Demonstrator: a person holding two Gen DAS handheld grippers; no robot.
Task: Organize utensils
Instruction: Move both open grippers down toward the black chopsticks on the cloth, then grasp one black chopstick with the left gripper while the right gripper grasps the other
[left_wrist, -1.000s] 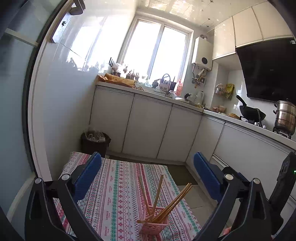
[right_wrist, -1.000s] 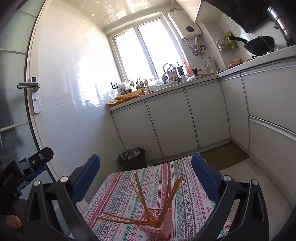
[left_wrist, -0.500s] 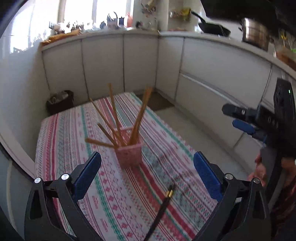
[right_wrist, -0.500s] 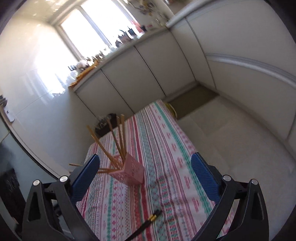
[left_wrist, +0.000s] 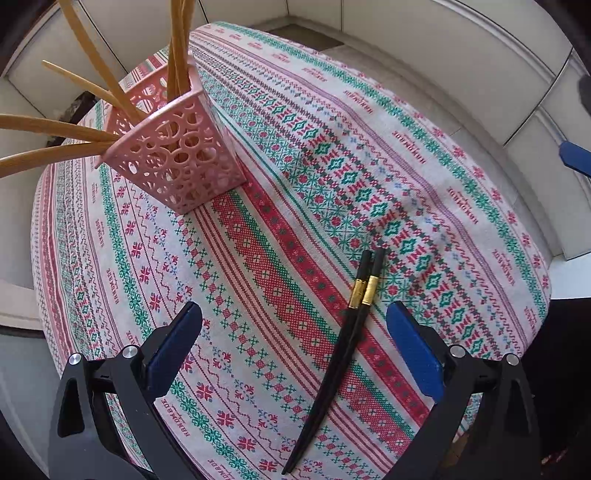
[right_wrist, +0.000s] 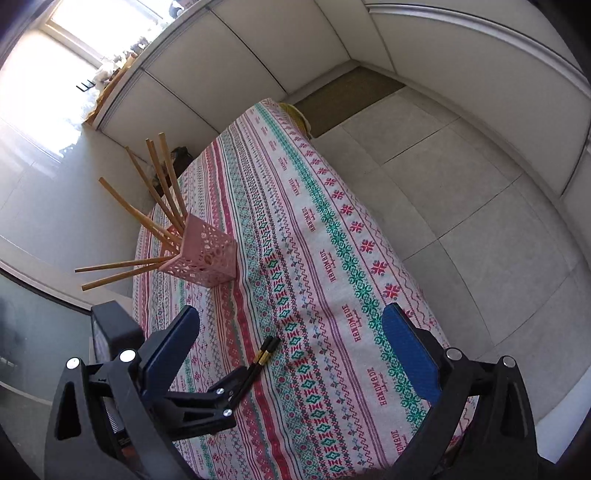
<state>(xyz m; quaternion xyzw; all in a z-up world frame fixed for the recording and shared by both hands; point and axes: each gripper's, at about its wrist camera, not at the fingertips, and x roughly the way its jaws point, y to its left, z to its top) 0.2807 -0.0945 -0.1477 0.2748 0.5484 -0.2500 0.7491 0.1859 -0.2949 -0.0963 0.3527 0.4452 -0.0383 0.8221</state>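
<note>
A pair of black chopsticks with gold bands lies on the patterned tablecloth. My left gripper is open just above it, fingers on either side of the pair. A pink perforated holder with several wooden chopsticks stands further back on the left. In the right wrist view the black chopsticks and the left gripper's finger sit low between my open, empty right gripper; the pink holder stands beyond.
The table is small; its edge drops to a tiled floor on the right. White kitchen cabinets run along the far walls. A dark bin stands behind the table.
Both grippers have tilted down and dropped close to the table. The left gripper now straddles the black chopsticks, which were at the bottom edge of both views before.
</note>
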